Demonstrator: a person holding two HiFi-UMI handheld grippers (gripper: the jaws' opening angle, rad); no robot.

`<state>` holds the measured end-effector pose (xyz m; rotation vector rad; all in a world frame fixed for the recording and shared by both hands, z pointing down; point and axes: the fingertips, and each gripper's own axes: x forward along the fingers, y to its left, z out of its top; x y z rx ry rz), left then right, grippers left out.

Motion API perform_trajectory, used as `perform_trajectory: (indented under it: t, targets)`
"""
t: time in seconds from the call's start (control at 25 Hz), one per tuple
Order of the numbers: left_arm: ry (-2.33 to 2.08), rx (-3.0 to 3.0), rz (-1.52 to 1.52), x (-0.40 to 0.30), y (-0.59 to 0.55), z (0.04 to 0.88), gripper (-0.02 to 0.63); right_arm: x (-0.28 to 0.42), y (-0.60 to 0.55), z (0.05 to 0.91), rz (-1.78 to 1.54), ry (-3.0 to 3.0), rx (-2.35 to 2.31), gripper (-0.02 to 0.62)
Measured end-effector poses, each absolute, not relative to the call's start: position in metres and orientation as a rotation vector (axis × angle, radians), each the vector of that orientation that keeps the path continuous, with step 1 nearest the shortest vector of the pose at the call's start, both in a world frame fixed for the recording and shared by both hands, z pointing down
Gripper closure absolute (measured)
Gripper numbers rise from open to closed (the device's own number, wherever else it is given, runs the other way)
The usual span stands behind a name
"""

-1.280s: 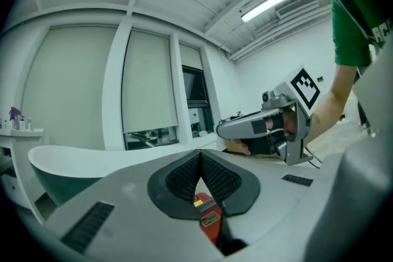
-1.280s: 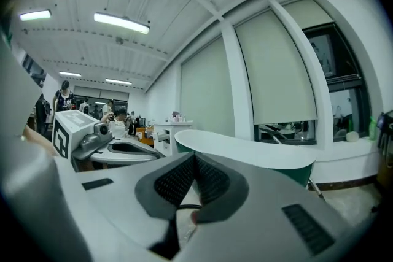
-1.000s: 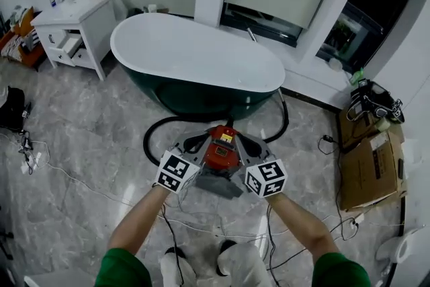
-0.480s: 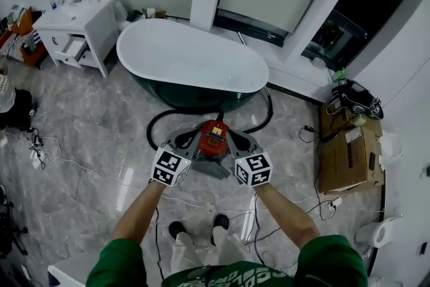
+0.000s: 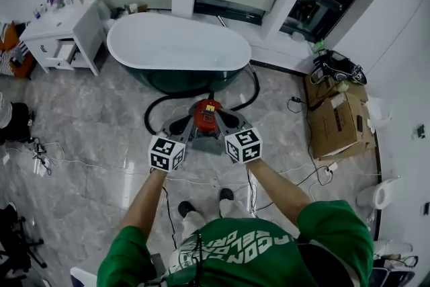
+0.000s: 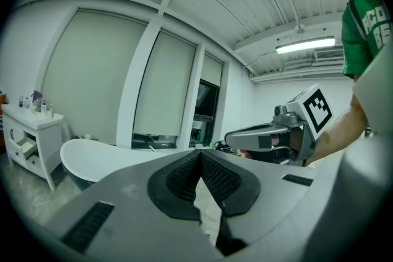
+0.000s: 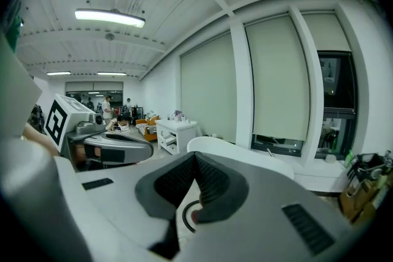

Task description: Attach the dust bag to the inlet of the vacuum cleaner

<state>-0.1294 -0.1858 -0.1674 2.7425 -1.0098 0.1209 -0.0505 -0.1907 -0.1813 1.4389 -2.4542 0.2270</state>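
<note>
The left gripper (image 5: 179,131) and right gripper (image 5: 226,121) were closed and empty, near the small red vacuum cleaner (image 5: 206,115). A big white bathtub (image 5: 178,50) stood just behind it.

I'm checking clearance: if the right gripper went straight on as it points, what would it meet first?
Probably the white bathtub, whose rim lies just beyond the right gripper's closed jaw tips; depth is unclear.

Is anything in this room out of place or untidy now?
Yes, two small things. Loose cables trail across the floor on the left side of the person, a possible trip risk. One drawer of the white cabinet stands pulled open.
</note>
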Motion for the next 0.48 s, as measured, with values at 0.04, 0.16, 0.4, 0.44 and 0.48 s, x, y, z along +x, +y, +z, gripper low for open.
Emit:
perform_trajectory:
  t: [0.04, 0.16, 0.4, 0.44, 0.48]
  targets:
    - [-1.008, 2.735, 0.107, -0.132, -0.182, -0.170, 0.604, -0.056, -0.183, -0.183, 0.230, -2.456, 1.433, 0.588]
    - [-1.020, 2.710, 0.073, -0.140, -0.168, -0.172, 0.604, -0.068, -0.161, -0.181, 0.224, -2.461, 1.404, 0.588]
    - [-1.086, 2.666, 0.022, -0.126, -0.138, -0.168, 0.603, -0.065, -0.130, -0.189, 0.124, -2.479, 1.303, 0.588]
    - [-1.102, 2.656, 0.011, -0.123, -0.137, -0.168, 0.603, -0.065, -0.129, -0.193, 0.098, -2.485, 1.281, 0.588]
    - [-1.120, 2.645, 0.001, -0.118, -0.136, -0.167, 0.603, -0.062, -0.128, -0.196, 0.074, -2.489, 1.261, 0.588]
